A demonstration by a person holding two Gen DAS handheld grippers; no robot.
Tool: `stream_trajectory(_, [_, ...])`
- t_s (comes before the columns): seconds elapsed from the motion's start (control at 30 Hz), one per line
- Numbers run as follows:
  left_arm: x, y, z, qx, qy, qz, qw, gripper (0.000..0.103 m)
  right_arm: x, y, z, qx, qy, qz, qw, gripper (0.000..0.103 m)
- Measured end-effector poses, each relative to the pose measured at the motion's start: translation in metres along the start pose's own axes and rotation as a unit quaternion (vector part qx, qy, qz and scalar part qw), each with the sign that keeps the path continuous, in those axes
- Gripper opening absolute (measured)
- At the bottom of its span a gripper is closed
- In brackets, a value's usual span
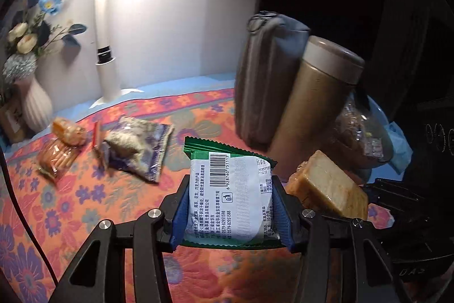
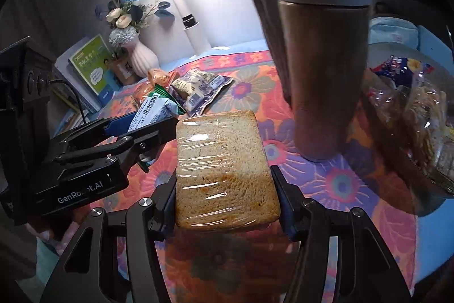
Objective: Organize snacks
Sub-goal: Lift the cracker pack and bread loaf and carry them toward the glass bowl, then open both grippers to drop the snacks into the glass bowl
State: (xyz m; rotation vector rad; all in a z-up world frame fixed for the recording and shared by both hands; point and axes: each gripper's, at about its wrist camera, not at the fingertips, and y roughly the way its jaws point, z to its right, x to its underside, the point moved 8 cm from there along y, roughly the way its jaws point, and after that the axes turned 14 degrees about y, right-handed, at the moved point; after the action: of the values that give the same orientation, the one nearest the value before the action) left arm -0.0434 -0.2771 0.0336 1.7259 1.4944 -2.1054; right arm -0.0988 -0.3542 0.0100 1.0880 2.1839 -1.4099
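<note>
My left claw (image 1: 231, 206) squeezes a green and white snack packet (image 1: 231, 189), held up above the flowery surface (image 1: 85, 189). My right claw (image 2: 227, 189) squeezes a wrapped slice of toast (image 2: 224, 166) just beside it. More snack packets (image 1: 136, 146) lie near the white vase (image 1: 37, 104). A brown flask (image 2: 323, 61) stands close by.

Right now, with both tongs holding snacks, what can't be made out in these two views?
- Left wrist: front of the green-edged white snack packet; only its barcode back shows.
- Left wrist: right tongs, lost in the dark right edge.
- Both: contents of the clear plastic snack bag, behind the brown metal flask and blurred.
- Right wrist: underside of the plastic-wrapped bread slice.
</note>
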Motion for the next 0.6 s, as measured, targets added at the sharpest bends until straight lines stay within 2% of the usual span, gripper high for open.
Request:
stream_trajectory(0.17, [-0.018, 0.011, 0.048, 0.067, 0.015, 0.006, 0.9977, 0.050, -0.007, -0.033, 0.033, 0.013, 0.027, 0.022, 0.999, 0.056])
stream_trajectory(0.33, [-0.037, 0.015, 0.084, 0.093, 0.049, 0.017, 0.9943, 0.050, -0.016, -0.058, 0.058, 0.023, 0.049, 0.048, 0.997, 0.056])
stream_trajectory(0.5, [-0.058, 0.021, 0.112, 0.125, 0.060, 0.023, 0.9901, 0.050, -0.029, -0.086, 0.082, 0.025, 0.070, 0.081, 0.994, 0.056])
stream_trajectory(0.6, [-0.072, 0.021, 0.136, 0.125, 0.087, 0.030, 0.9879, 0.050, -0.038, -0.103, 0.101, 0.032, 0.084, 0.105, 0.990, 0.056])
